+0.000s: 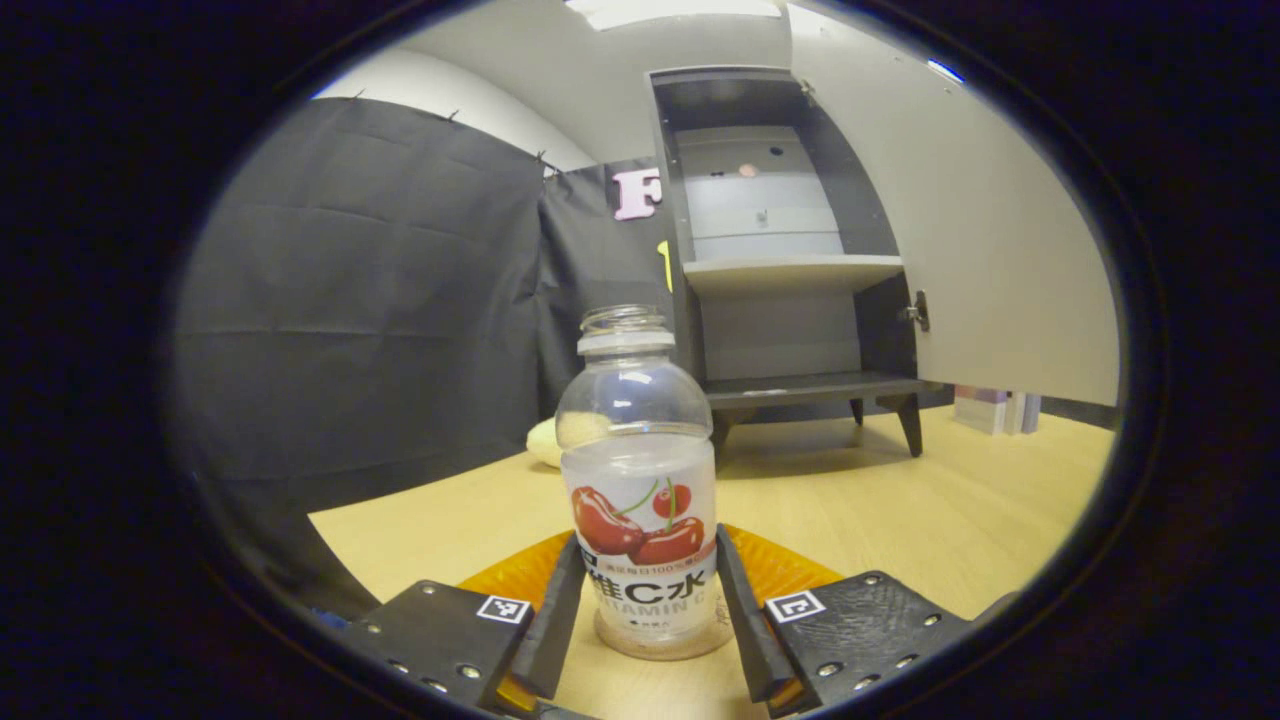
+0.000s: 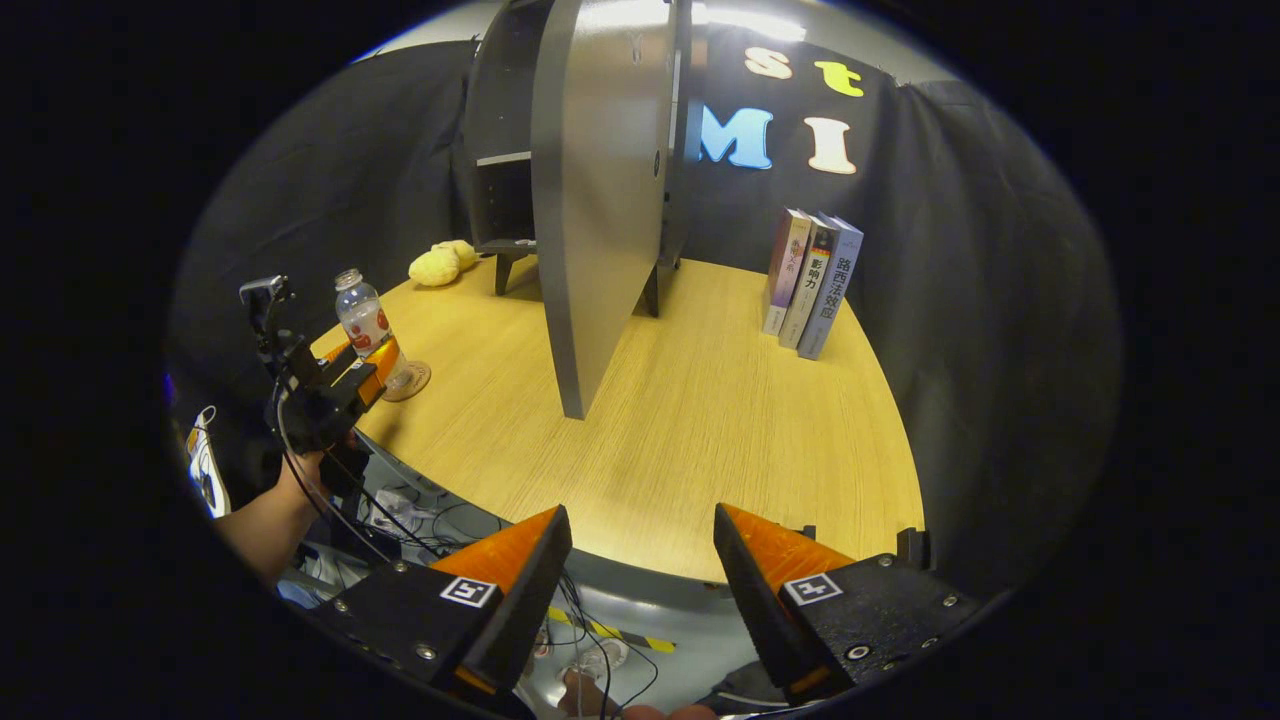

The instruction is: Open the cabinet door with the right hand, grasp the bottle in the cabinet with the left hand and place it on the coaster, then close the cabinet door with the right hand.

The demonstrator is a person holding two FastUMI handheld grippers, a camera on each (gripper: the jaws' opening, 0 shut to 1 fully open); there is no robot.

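Observation:
A clear bottle (image 1: 640, 480) with a cherry label and no cap stands upright on a round coaster (image 1: 668, 648) on the wooden table. My left gripper (image 1: 648, 540) is shut on the bottle's lower half, one finger against each side. In the right gripper view the bottle (image 2: 362, 320), the coaster (image 2: 414, 384) and the left gripper (image 2: 360, 375) sit at the table's left edge. The dark cabinet (image 1: 780, 270) stands behind with its shelves bare and its pale door (image 1: 980, 220) swung wide. My right gripper (image 2: 640, 520) hangs open over the table's near edge, in front of the door (image 2: 600, 200), holding nothing.
Three books (image 2: 810, 280) stand upright at the back right of the table (image 2: 700, 430). A yellow soft toy (image 2: 440, 262) lies left of the cabinet's legs. A forearm (image 2: 270, 510) holds the left gripper. Cables lie on the floor below the table's edge.

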